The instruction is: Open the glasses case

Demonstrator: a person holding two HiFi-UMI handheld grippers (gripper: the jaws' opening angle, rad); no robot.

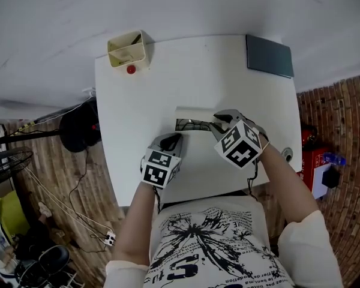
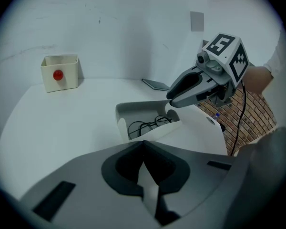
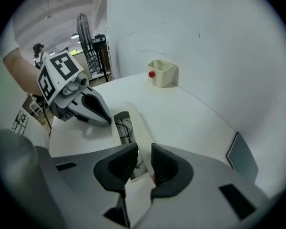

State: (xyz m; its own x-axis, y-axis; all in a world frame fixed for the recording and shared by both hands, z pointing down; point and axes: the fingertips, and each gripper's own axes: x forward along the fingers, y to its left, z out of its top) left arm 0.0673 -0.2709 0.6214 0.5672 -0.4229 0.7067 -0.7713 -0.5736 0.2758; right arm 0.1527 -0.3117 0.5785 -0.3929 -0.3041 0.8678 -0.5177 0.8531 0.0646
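A white glasses case (image 1: 191, 120) lies open in the middle of the white table (image 1: 138, 101), with black thin-framed glasses (image 2: 148, 124) inside. Its lid (image 3: 139, 125) stands raised along the far side. In the right gripper view the lid's edge runs between the pads, so my right gripper (image 1: 218, 125) is shut on it. My left gripper (image 1: 173, 140) sits at the case's near left end. In the left gripper view its pads meet at the tip against the case's near wall (image 2: 150, 133), with a white strip between them lower down.
A cream open box (image 1: 127, 50) with a red ball (image 1: 131, 69) at its front stands at the table's far left corner. A dark grey flat pad (image 1: 269, 56) lies at the far right corner. Cables and a fan are on the floor to the left, a red object (image 1: 312, 158) to the right.
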